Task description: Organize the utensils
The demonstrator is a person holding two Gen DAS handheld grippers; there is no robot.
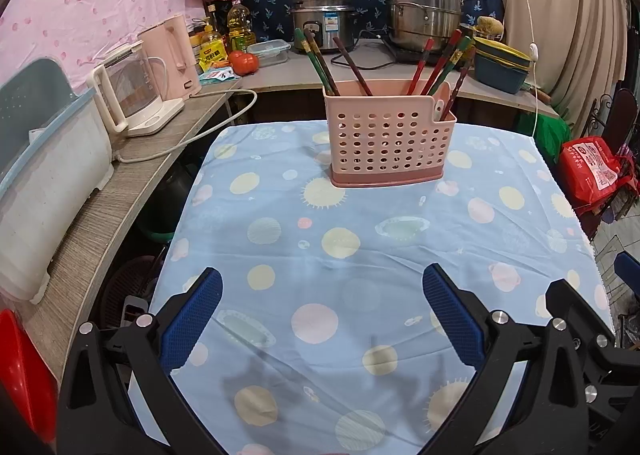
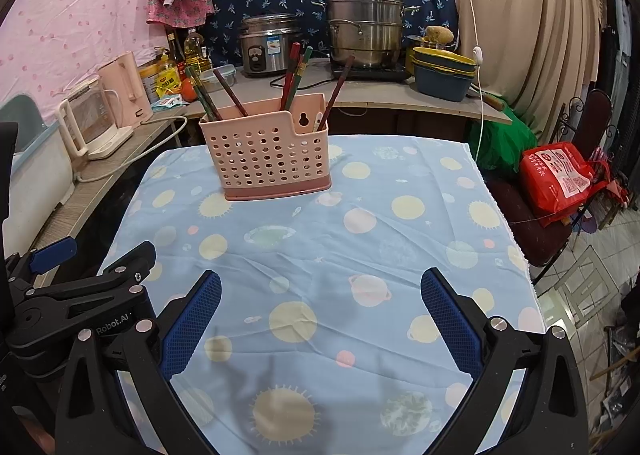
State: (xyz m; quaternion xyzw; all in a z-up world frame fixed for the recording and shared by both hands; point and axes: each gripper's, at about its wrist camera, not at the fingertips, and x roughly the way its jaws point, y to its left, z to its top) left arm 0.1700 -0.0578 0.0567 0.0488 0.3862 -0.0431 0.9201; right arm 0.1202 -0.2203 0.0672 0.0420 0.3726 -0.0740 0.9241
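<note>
left gripper (image 1: 322, 311): wide apart, holding nothing | right gripper (image 2: 320, 311): wide apart, holding nothing | both above tablecloth (image 1: 360, 239)

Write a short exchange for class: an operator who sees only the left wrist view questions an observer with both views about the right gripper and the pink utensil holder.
Operator: Is the right gripper holding anything? I only glimpse its edge.
Observer: No. Its fingers are spread wide, with only the tablecloth showing between them.
Operator: Is there anything on the pink utensil holder that I can't see from here?
Observer: Yes. There is a keyhole-shaped hanging slot in its back wall, seen through the notch in the front wall.
</note>
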